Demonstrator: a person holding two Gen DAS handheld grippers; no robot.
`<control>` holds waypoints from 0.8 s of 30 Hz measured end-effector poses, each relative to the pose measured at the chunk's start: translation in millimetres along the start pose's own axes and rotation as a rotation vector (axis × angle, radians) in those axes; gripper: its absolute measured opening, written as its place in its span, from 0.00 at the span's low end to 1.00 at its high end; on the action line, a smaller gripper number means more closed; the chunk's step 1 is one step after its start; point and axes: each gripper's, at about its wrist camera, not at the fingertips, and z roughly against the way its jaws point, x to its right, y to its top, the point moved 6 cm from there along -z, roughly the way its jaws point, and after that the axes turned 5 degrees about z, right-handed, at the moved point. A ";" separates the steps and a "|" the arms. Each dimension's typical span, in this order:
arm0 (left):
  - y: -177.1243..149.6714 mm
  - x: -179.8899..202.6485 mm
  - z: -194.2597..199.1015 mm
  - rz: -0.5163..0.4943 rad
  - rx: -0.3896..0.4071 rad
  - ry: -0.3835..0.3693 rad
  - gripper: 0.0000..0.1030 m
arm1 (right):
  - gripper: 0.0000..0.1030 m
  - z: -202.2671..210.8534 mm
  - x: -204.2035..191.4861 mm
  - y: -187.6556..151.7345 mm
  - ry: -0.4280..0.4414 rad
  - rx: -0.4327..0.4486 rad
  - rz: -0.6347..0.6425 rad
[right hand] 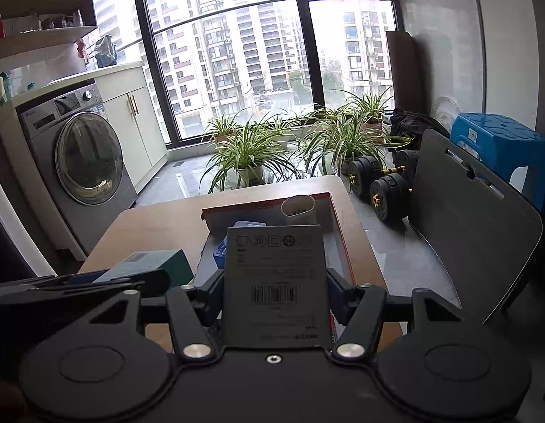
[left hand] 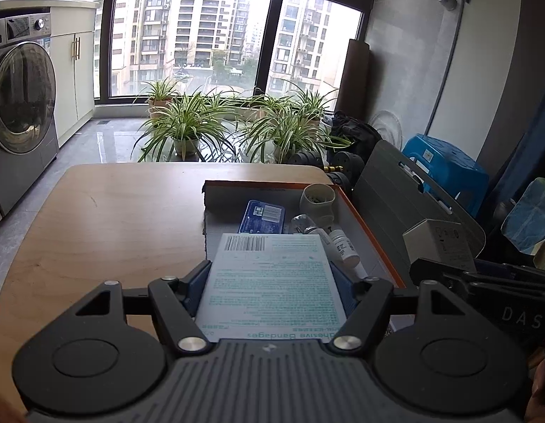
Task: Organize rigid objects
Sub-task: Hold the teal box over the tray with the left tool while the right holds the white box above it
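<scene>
Balcony laundry room, grey daylight.
Big window [right hand: 237, 56] onto towers; plants [left hand: 187, 120] along sill; washer [right hand: 85, 155] and cabinet [right hand: 131, 120] left; grey wall [left hand: 413, 53], blue stool [right hand: 497, 141] right.

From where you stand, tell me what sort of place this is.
Probably a home laundry balcony in a high-rise flat: a silver front-loading washing machine beside cream cabinets, potted spider plants along the tall dark-framed window, and black dumbbells on the floor.

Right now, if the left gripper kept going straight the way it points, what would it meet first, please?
Probably the floor of the open box, near the blue case and small bottle; the left gripper already holds the bandage box. Depth is unclear.
</scene>
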 end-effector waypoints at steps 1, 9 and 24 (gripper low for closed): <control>0.1 0.0 0.0 0.002 0.000 0.000 0.70 | 0.68 -0.6 -1.1 0.1 0.003 -0.001 0.001; 2.2 -5.2 -2.9 0.011 -0.004 0.005 0.70 | 0.68 -3.1 -5.9 -0.2 0.010 -0.009 0.006; 1.7 -6.9 -7.8 0.007 -0.013 0.010 0.70 | 0.68 -6.8 -11.1 0.2 0.014 -0.020 0.011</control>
